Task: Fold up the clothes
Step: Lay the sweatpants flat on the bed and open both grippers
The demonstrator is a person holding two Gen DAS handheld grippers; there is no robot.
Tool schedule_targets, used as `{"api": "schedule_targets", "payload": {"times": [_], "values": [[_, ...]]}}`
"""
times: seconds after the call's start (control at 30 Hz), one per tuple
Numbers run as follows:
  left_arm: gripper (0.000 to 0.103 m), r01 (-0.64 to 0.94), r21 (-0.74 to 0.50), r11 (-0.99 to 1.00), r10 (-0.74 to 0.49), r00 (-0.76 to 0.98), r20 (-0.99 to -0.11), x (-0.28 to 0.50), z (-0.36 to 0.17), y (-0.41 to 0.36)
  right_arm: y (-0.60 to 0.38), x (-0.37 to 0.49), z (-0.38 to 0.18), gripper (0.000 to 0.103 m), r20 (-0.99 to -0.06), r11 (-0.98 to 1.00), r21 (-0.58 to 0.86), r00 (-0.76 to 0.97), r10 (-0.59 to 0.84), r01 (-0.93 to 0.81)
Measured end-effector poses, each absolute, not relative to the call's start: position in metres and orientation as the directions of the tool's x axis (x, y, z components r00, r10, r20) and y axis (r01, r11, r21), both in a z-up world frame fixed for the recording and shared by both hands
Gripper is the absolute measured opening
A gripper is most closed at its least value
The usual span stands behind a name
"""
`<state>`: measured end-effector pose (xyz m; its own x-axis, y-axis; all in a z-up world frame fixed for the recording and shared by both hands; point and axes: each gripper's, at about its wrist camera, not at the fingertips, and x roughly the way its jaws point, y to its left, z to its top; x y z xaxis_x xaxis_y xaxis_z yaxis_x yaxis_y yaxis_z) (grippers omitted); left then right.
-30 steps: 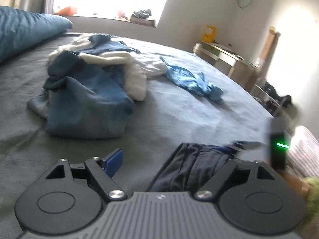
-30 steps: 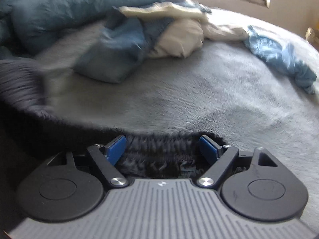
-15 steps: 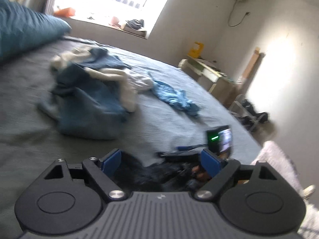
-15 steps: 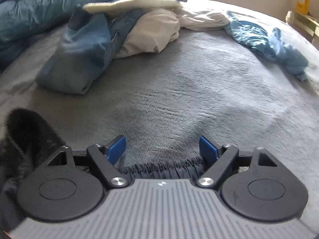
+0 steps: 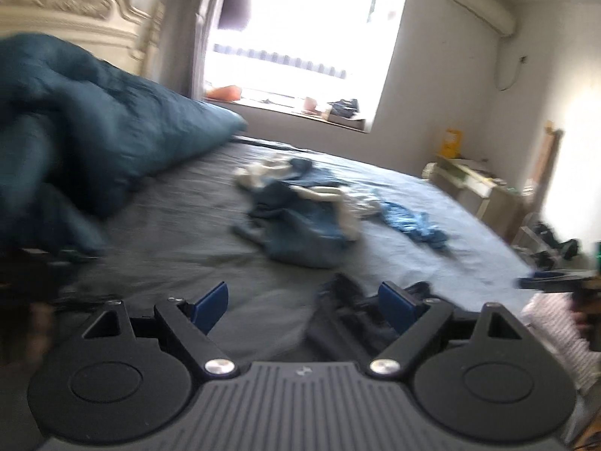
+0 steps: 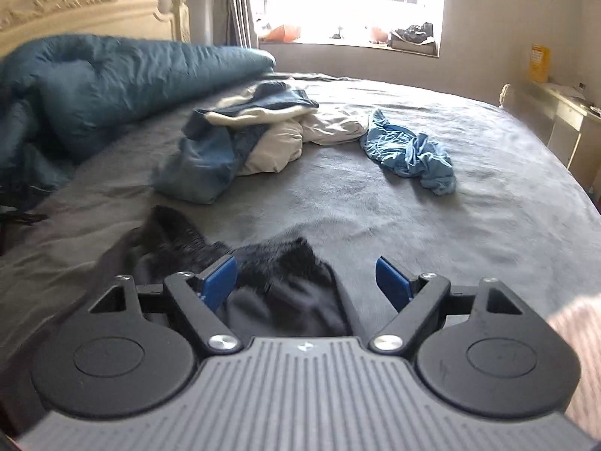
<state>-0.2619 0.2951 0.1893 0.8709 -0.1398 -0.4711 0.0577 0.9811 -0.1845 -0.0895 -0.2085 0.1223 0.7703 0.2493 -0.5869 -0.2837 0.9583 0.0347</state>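
Observation:
A dark garment (image 6: 176, 236) lies crumpled on the grey bed (image 6: 375, 206), just below and to the left of my right gripper (image 6: 305, 282). Its blue pads stand wide apart and press on nothing, so it is open. In the left wrist view the same dark garment (image 5: 345, 319) lies beside the right finger of my left gripper (image 5: 302, 302), which is also open and empty. Farther up the bed sits a pile of blue and cream clothes (image 6: 240, 139), with a light blue garment (image 6: 409, 154) to its right. The right gripper (image 5: 544, 283) shows blurred at the right edge.
A teal duvet (image 6: 112, 82) is heaped at the left, in front of a cream carved headboard (image 6: 75, 3). A bright window (image 5: 300, 37) is at the back, and a low desk (image 5: 477, 188) stands along the right wall. A striped sleeve (image 6: 578, 334) shows at the lower right.
Both grippers have risen and drawn back from the bed. The dark waistband no longer sits between the right pads, and the garment lies loose on the sheet. Headboard and window have come into view.

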Motion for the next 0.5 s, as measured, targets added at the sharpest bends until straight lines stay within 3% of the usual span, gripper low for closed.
{"api": "schedule_targets", "payload": {"times": [0.13,0.27,0.47,0.5], "values": [[0.090,0.016,-0.149,0.989,-0.090,0.861,-0.501,-0.303,0.171,0.300,-0.206,-0.143,0.118,0.081,-0.595,0.940,0.080,0.741,0.312,-0.331],[0.088,0.016,-0.128,0.992,-0.089,0.802,-0.591,-0.315,0.106,0.284,-0.173,-0.169,0.090,0.081,-0.615,0.912,0.136,0.688,0.385,-0.388],[0.074,0.025,-0.094,0.995,-0.080,0.762,-0.642,-0.312,0.021,0.254,-0.103,-0.150,0.061,0.080,-0.651,0.879,0.172,0.618,0.440,-0.445],[0.066,0.023,-0.089,0.996,-0.075,0.762,-0.643,-0.312,0.010,0.250,-0.090,-0.145,0.060,0.080,-0.651,0.875,0.171,0.614,0.445,-0.453]]}}
